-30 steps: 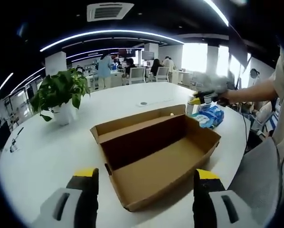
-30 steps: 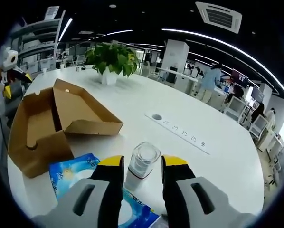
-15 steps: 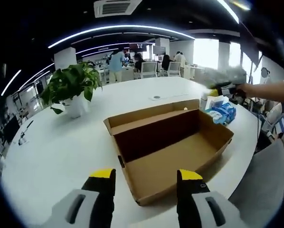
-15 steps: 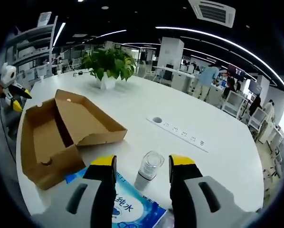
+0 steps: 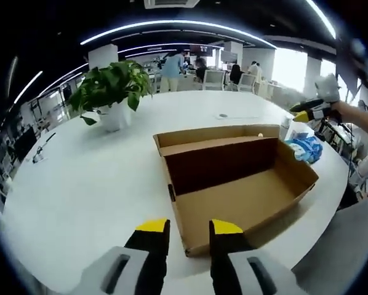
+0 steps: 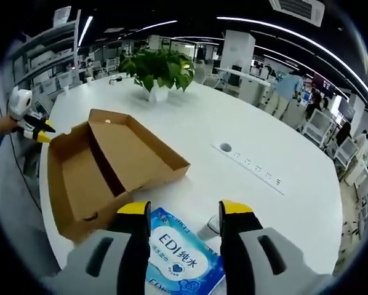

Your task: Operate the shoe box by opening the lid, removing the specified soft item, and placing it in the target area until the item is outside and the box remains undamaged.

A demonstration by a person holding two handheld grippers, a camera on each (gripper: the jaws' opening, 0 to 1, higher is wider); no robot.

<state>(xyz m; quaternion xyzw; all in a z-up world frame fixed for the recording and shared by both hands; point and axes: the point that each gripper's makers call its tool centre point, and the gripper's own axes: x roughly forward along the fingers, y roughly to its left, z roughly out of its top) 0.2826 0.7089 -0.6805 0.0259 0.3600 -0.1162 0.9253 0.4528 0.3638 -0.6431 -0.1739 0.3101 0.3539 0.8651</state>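
The counter (image 5: pixel 79 184) is a large white round surface; treat the shoe box as the landmark for everything on it.

The shoe box (image 5: pixel 233 184) lies open on the counter, lid folded back flat, interior bare. It is thin brown cardboard: light, stiff along the folds, easily creased at the walls. If you must steady it, press on a wall near a corner, not on the lid hinge.

The potted plant (image 5: pixel 113 92) stands well beyond the box, on the far side from you.

The tissue pack (image 6: pixel 181 252) is the soft item. It lies outside the box, just beside its near end wall, directly under the right gripper (image 6: pixel 184 215). Expect it to be light and squashy, with a smooth plastic wrapper that is likely slippery. Take it across its narrow width near the middle, so the wrapper cannot slide out.

A small clear bottle (image 6: pixel 207 228) lies touching the pack's far edge; it looks light and prone to roll.

The right gripper is spread wide over the pack, holding nothing. The left gripper (image 5: pixel 189 226) is set narrow, holding nothing, at the box's near corner.
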